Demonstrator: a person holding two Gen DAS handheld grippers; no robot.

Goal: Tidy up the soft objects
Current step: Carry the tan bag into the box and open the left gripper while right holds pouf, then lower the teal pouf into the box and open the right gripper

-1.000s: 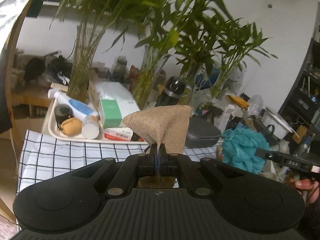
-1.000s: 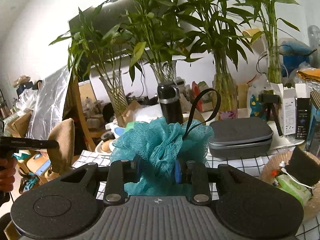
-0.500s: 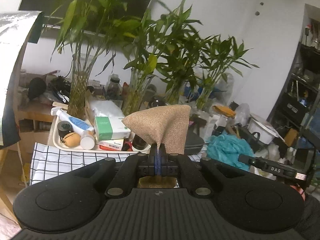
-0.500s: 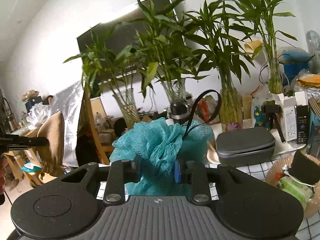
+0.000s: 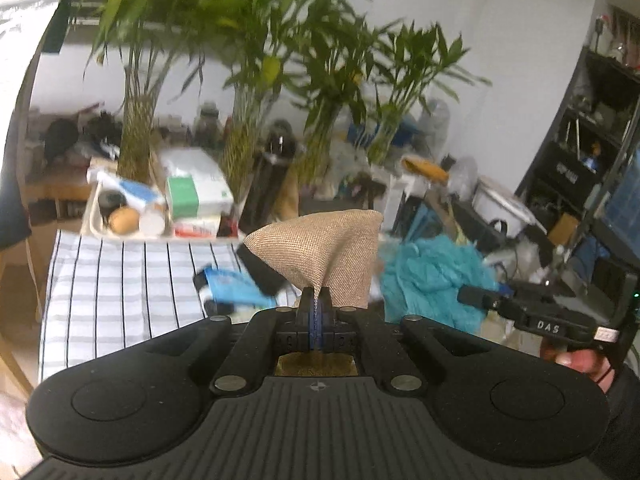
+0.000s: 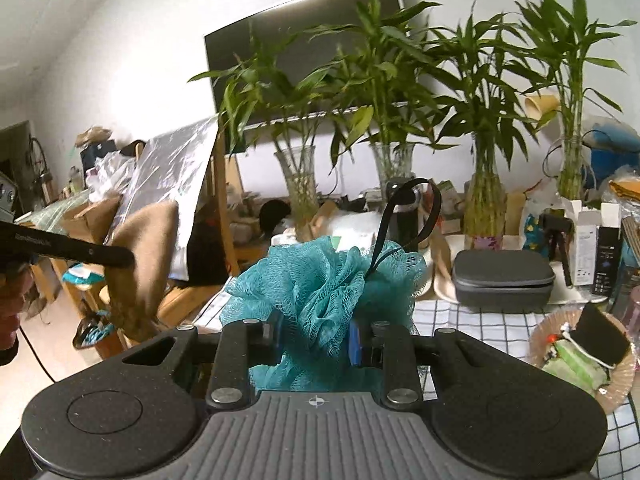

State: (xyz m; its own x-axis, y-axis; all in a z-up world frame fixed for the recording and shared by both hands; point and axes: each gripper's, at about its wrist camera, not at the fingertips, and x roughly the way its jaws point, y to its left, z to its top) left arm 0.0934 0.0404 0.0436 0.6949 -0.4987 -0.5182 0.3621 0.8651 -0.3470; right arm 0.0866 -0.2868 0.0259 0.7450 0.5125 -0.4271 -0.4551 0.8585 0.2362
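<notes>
Sadly, the left wrist view is blurry, so the plants (image 5: 320, 92) and the small things on the white tray (image 5: 94, 216) are hard to make out. A blue thing on the striped cloth (image 5: 120, 280) is smeared too, and I cannot tell what it is. The bottom of the brown bag (image 5: 324, 256) is hidden behind the black claw body. In the right wrist view the lower part of the blue-green bath puff (image 6: 328, 288) is hidden the same way, and the pink plate (image 6: 624, 376) at 4 o'clock is cut off by the picture edge.

The brown bag sticks up at 12 o'clock from the left claw (image 5: 315, 304). The two fingers of that claw are pressed together on a thin bit of the bag, so the bag is pinched tight.

The bath puff sits right between the fingers (image 6: 272, 328) of the right claw (image 6: 316, 336) and bulges up toward 12 o'clock. Its black loop (image 6: 408, 216) stands above it. The fingers are a little way apart and squeeze the puff from both sides.

From the left wrist, the puff and the right claw show at 3 o'clock, with a hand (image 5: 580, 360) under them. From the right wrist, the bag shows at 9 o'clock, blurry. A grey case (image 6: 504, 280) lies on the table at 2 o'clock.
</notes>
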